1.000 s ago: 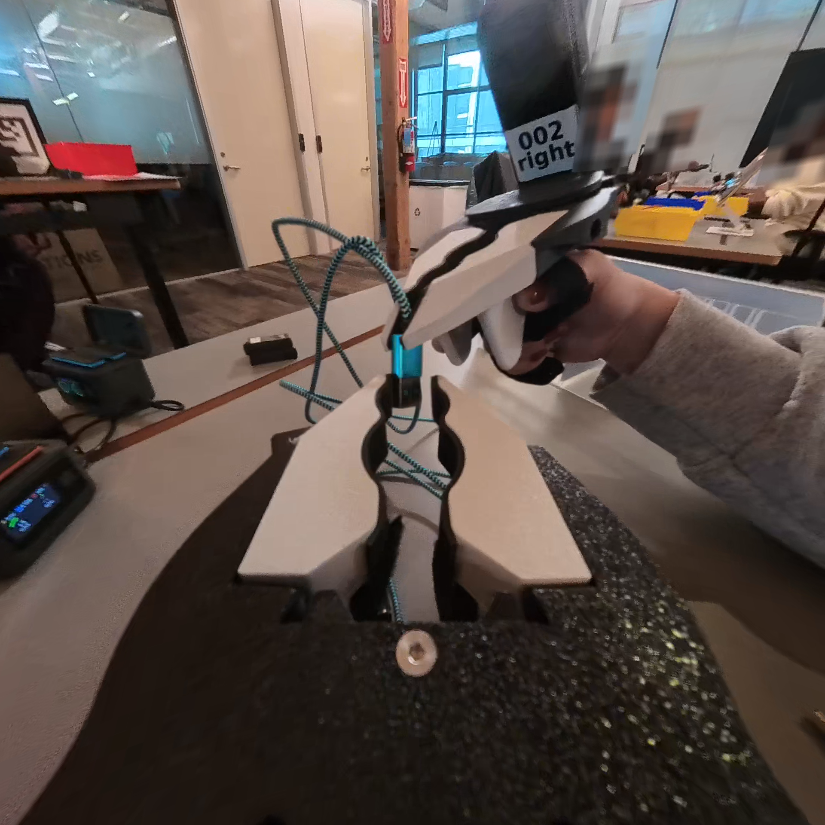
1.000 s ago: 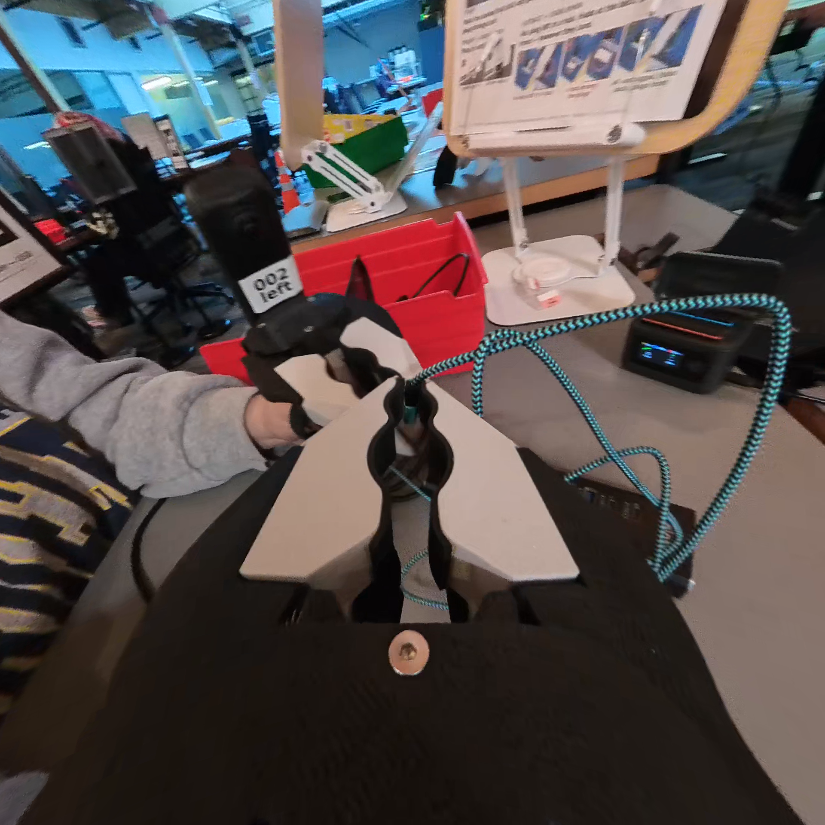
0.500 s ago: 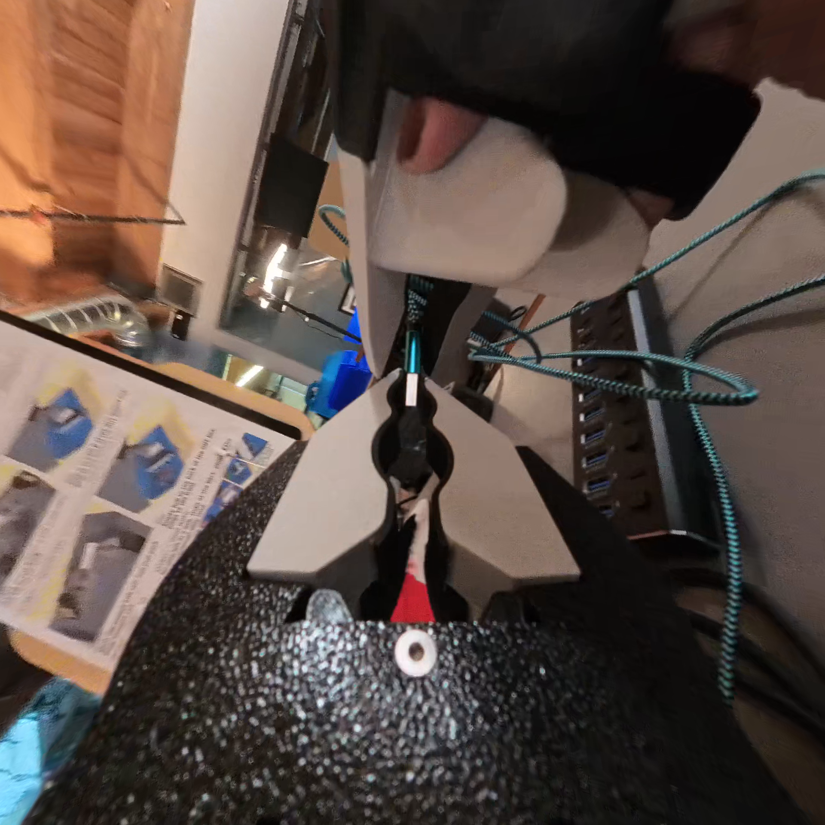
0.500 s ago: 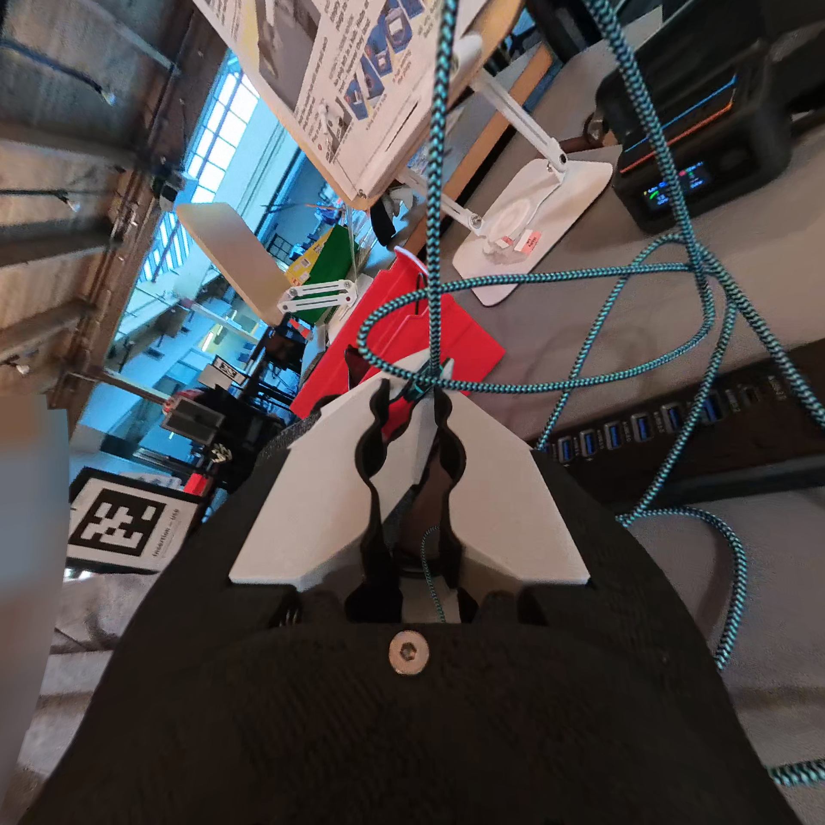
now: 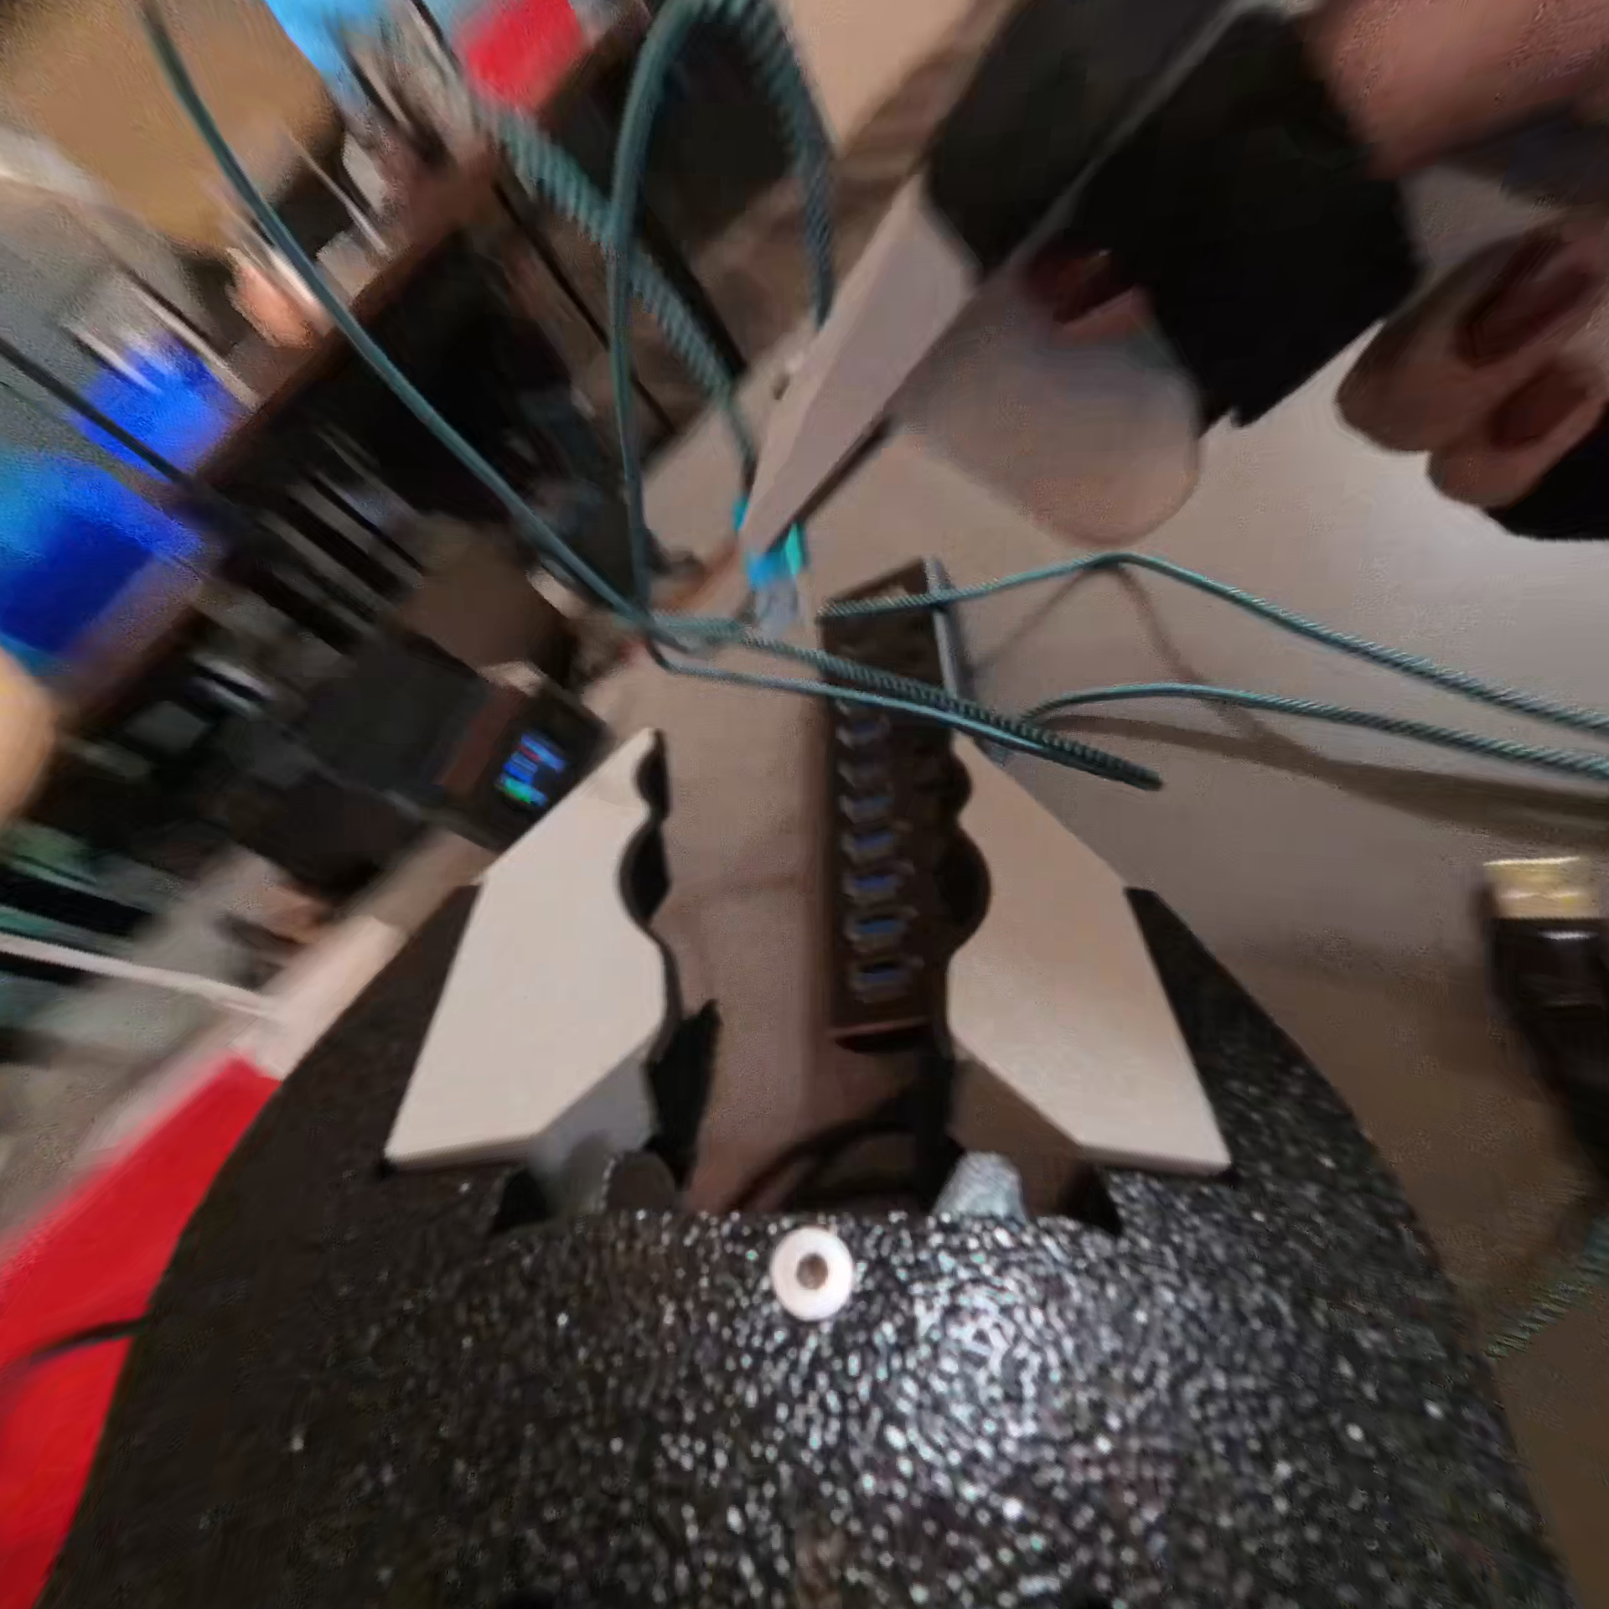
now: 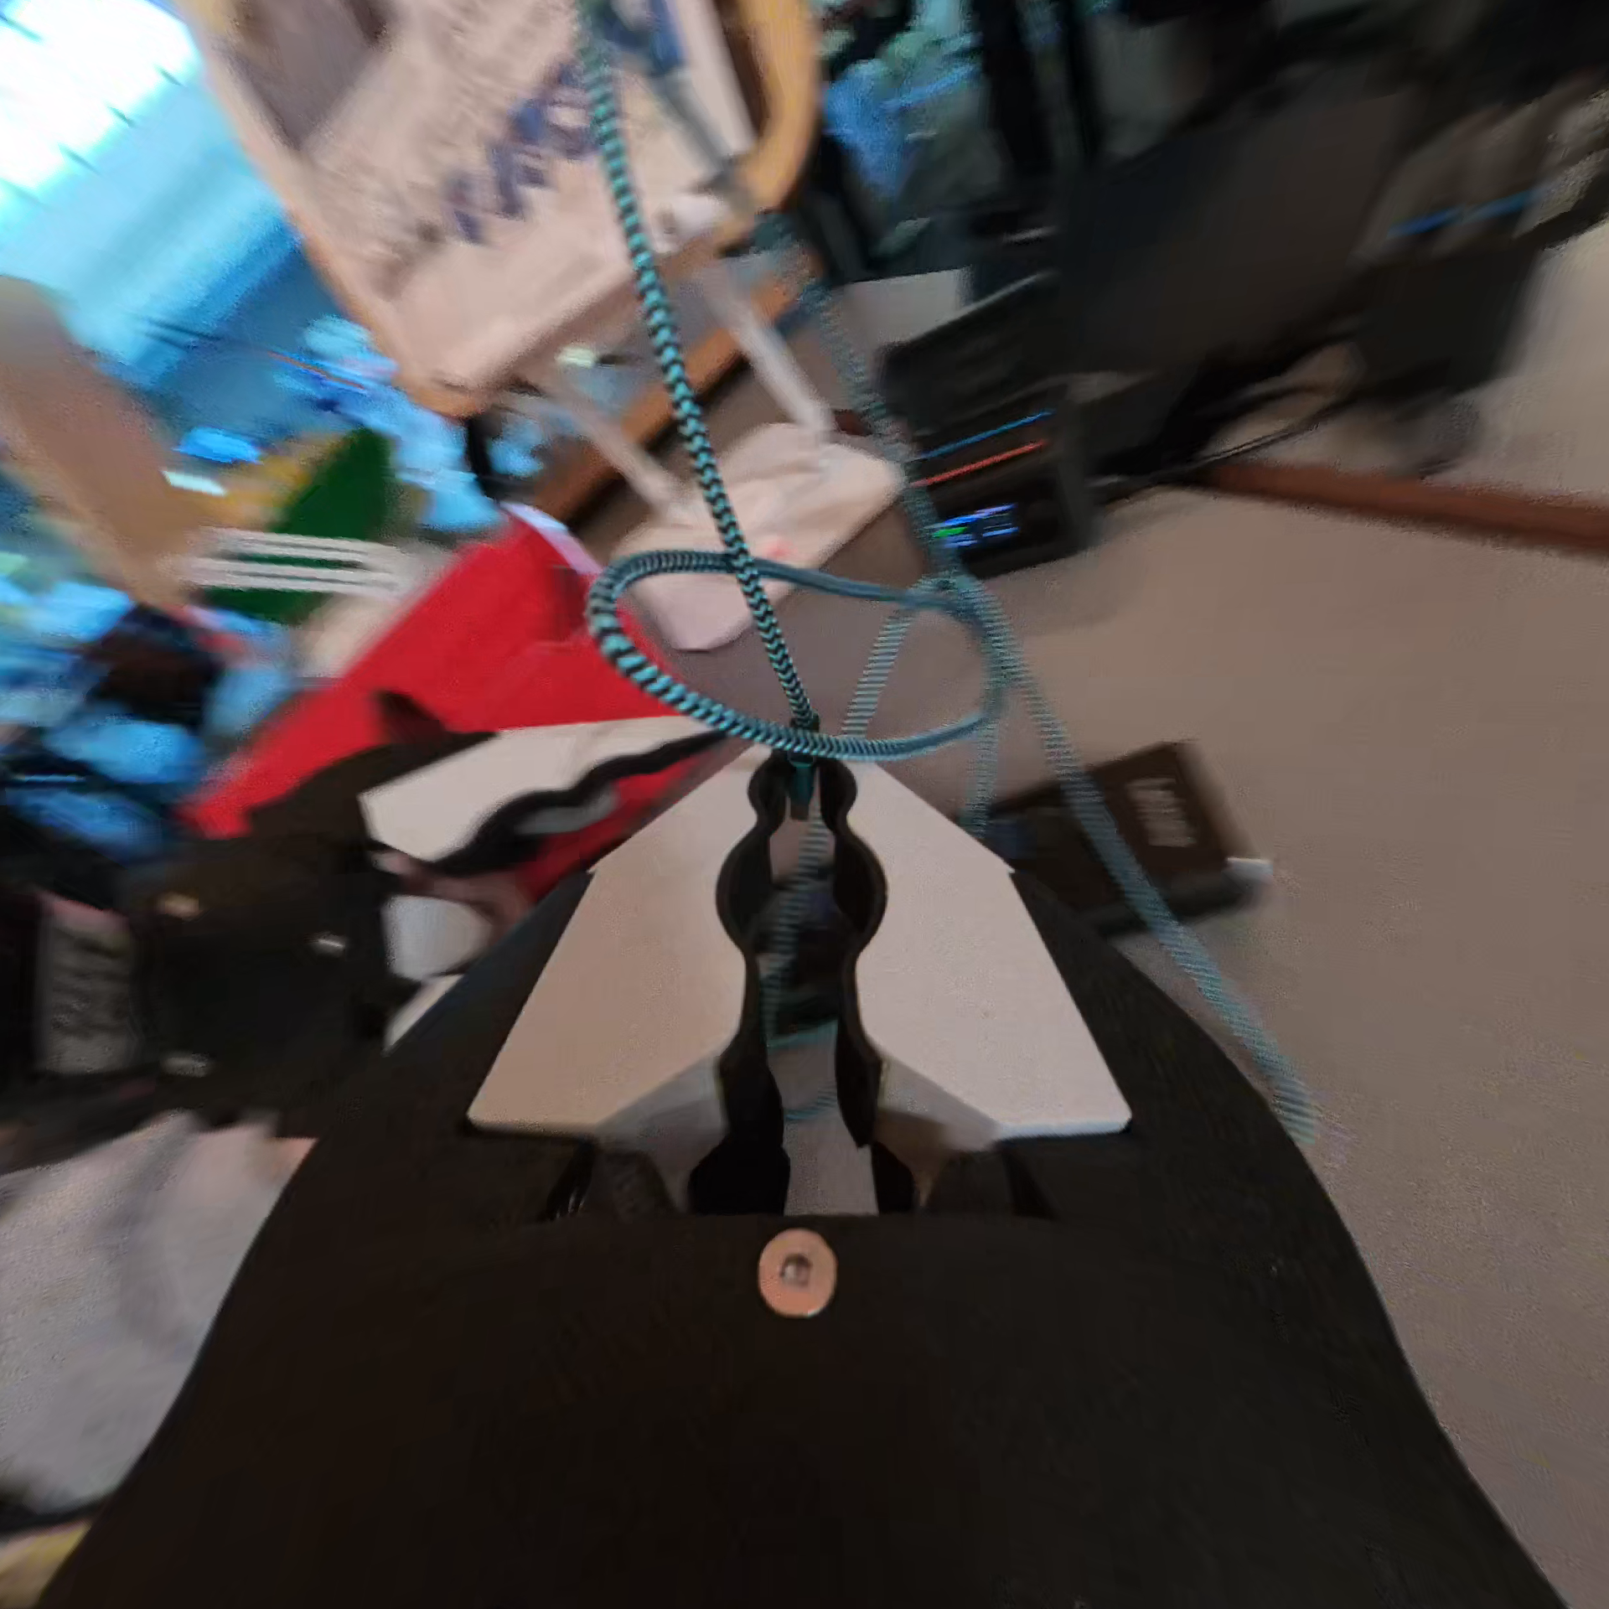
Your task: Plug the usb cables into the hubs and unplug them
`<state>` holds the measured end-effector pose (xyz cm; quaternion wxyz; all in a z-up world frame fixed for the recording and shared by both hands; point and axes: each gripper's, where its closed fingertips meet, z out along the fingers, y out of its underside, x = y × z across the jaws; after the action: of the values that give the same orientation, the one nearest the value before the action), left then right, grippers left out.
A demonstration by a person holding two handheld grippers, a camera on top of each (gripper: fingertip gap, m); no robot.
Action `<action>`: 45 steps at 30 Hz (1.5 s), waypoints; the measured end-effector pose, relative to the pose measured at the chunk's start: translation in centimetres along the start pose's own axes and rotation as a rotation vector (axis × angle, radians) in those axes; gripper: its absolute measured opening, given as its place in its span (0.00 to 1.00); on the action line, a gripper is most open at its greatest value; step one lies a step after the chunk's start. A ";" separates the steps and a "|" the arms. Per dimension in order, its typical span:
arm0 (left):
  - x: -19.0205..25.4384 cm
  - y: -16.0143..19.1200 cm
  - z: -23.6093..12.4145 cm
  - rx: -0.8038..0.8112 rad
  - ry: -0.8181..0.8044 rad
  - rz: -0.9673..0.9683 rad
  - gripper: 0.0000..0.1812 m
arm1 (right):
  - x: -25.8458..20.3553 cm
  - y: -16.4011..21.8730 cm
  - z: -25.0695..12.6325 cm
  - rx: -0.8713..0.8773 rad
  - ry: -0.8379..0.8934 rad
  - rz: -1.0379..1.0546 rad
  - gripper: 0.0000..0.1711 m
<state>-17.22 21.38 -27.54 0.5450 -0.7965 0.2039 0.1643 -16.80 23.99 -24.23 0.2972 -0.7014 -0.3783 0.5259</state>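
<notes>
cable plug (image 6: 799,788) pinched between right fingers (image 6: 958,940)

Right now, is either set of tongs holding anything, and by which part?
The right tongs are shut on the teal braided USB cable, gripping its plug end at their tips. The left tongs are open and empty.

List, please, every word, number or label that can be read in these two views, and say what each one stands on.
No text can be read: both views are smeared by motion.
printed sheet on its stand: the print is a blur.
lit screen of the black device on the table: only coloured bars show, and they are too blurred to read.
usb hub: it has a pale marking at one end, too blurred to read.
</notes>
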 end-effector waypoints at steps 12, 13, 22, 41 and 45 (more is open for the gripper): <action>4.4 4.5 2.2 -0.211 0.333 -0.329 0.43 | 8.9 -1.0 -11.4 -0.134 0.539 -0.005 0.03; 4.4 4.5 2.2 -0.211 0.327 -0.311 0.43 | 8.0 -0.5 -10.9 -0.158 0.471 0.020 0.03; 4.5 3.7 1.8 -0.165 0.359 -0.322 0.46 | 1.7 2.7 -8.0 -0.292 -0.012 0.166 0.03; 5.7 -6.4 -4.1 0.332 1.058 -1.015 0.03 | -3.4 7.2 -6.2 -0.571 -0.195 -0.181 0.03; 5.8 -7.0 -4.6 0.376 1.010 -0.888 0.02 | -4.2 6.7 -6.9 -0.557 -0.198 -0.190 0.05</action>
<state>-8.48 18.47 -23.12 0.5277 -0.6755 0.1125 -0.5026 -9.41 16.69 -25.64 0.1032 -0.6629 -0.5988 0.4376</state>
